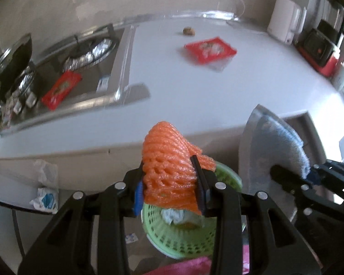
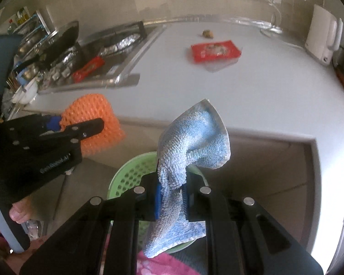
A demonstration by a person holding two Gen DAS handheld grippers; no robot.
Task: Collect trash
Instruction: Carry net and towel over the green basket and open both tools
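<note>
My left gripper is shut on an orange foam fruit net, held just above a green perforated basket that has crumpled paper inside. The same net and left gripper show at the left of the right wrist view. My right gripper is shut on a blue terry cloth, which hangs over the basket's rim. On the white counter lie a red snack wrapper and a small brown scrap. A second red wrapper lies on the stove.
A foil-lined stove with a black pan sits left of the counter. A white kettle and a red-black appliance stand at the back right. Crumpled white wrappers lie on the floor at left, pink fabric below the basket.
</note>
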